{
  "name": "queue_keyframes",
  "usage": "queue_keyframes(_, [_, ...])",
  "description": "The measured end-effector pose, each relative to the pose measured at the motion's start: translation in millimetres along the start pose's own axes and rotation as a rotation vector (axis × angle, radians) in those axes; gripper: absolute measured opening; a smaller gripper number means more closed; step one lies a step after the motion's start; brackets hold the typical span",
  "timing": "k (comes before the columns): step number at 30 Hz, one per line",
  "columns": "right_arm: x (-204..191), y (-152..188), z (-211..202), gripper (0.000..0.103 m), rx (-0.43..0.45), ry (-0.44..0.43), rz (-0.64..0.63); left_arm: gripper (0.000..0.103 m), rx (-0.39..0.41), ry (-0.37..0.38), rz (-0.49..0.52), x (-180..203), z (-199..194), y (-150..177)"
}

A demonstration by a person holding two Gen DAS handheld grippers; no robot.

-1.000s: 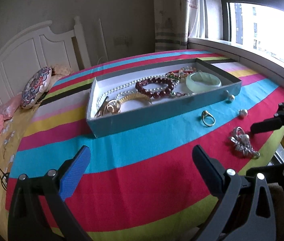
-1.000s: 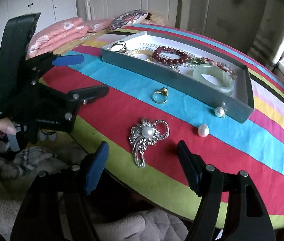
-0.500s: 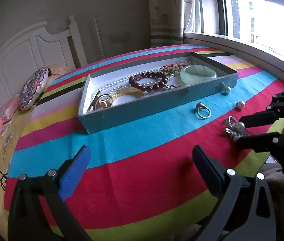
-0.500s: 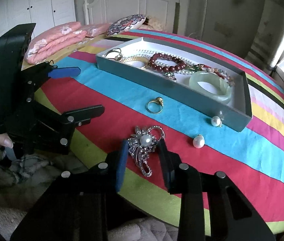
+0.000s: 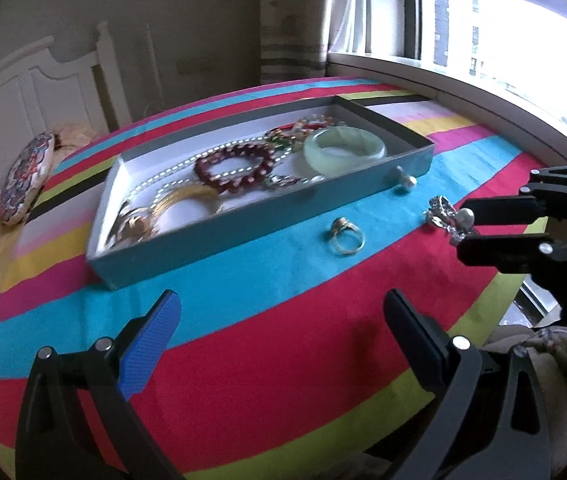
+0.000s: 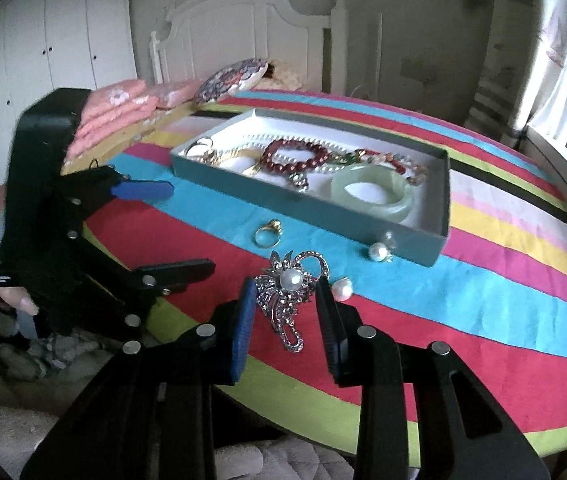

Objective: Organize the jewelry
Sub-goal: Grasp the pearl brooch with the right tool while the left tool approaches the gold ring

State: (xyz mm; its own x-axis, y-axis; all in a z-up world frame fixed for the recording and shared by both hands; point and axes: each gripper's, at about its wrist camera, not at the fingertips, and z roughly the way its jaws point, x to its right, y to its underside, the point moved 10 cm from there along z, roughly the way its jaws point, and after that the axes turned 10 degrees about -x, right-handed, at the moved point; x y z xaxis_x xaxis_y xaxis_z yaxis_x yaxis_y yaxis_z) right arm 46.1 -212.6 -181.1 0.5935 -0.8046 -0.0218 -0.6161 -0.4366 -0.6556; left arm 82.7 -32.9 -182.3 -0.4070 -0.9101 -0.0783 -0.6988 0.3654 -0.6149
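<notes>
A silver brooch with a pearl sits between the fingers of my right gripper, which is shut on it just above the striped cloth; it also shows in the left wrist view. A gold ring and two loose pearls lie on the cloth beside a grey-blue jewelry box. The box holds a green jade bangle, a dark red bead bracelet and pearl strands. My left gripper is open and empty over the cloth, near the table's front.
The striped cloth covers a round table. A white headboard, pink folded bedding and a patterned cushion lie behind. A window sill runs along the right.
My right gripper has moved forward and closed around the brooch, then lifted it slightly. My left gripper stays open, and its view has shifted a little.
</notes>
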Motion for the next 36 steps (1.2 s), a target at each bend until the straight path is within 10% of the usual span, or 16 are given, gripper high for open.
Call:
queue_keyframes(22, [24.2,3.9,-18.1,0.031,0.074,-0.014,0.059,0.02,-0.018,0.1,0.077,48.8,27.7,-36.3])
queue_keyframes(36, [28.2,-9.9,-28.3,0.031,0.108,0.016,0.038,0.007,0.052,0.083,0.093,41.9,-3.5,-46.1])
